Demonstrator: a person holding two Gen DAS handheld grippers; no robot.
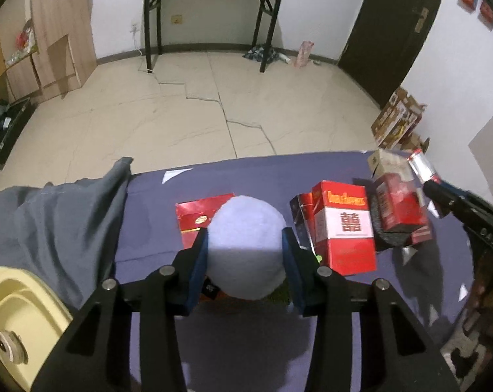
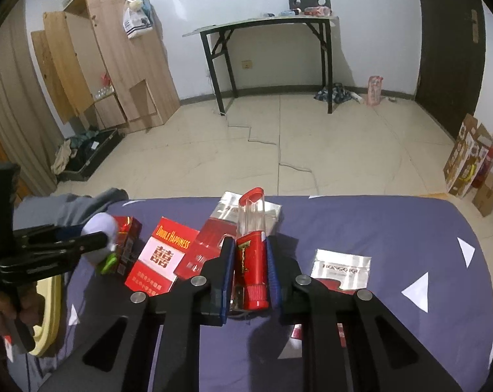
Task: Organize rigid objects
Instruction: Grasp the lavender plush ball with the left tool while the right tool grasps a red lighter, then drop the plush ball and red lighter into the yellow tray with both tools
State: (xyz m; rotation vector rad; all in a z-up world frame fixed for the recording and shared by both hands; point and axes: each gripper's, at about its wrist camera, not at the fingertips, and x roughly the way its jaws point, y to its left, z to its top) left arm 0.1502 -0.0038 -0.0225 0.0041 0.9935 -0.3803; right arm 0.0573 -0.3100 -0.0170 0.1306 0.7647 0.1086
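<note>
Left gripper [image 1: 245, 254]: clamped on pale lavender fuzzy ball [image 1: 246, 245], bed centre.
Right gripper [image 2: 249, 272]: clamped on red cylindrical lighter with clear top [image 2: 250, 261], ball at its nine o'clock.

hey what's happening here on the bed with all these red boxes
A person is sorting small items on a purple bedsheet with two handheld grippers. The left gripper is shut on a pale fuzzy ball; the right gripper is shut on a red cylinder with a clear cap. A Double Happiness box lies loose between them.
</note>
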